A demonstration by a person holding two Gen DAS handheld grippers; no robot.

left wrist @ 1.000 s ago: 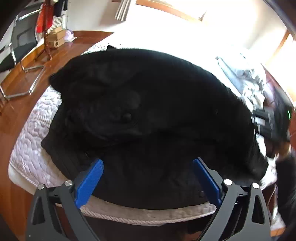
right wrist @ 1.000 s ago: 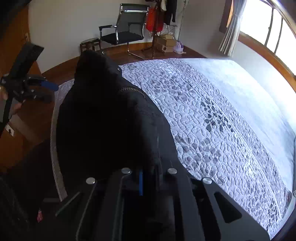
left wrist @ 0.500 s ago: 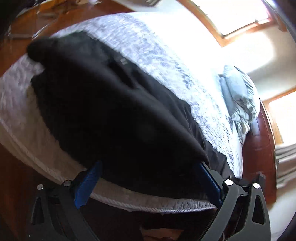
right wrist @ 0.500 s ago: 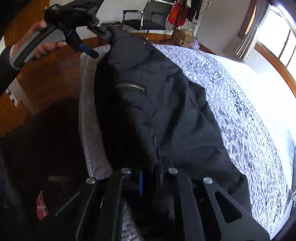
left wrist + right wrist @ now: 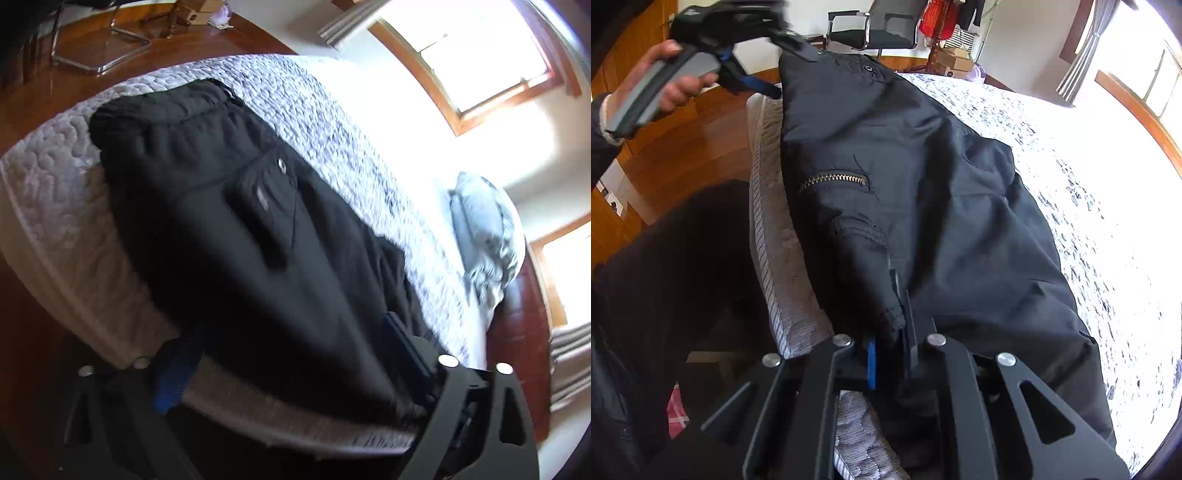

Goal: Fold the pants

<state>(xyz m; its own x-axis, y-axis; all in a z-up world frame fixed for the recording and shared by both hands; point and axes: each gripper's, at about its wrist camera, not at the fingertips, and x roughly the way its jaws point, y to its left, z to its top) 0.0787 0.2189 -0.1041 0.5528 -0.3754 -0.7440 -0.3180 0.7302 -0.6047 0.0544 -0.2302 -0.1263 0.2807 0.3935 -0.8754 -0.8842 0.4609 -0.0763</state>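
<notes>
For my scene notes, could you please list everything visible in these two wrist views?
Pants: one, black, spread along the mattress edge, brass pocket zip showing.
Mattress: one, white-grey quilted, under the pants.
Pillow: one, pale blue-grey, far end of the mattress.
Office chair: one, black with chrome frame, by the far wall.
Cardboard boxes: a few, brown, on the floor beside the chair.
Floor: wood, reddish brown.
Windows: two, wood-framed, bright.
Left gripper: black with blue pads, jaws closing around a pants end.
Right gripper: black, shut on the other pants end.
</notes>
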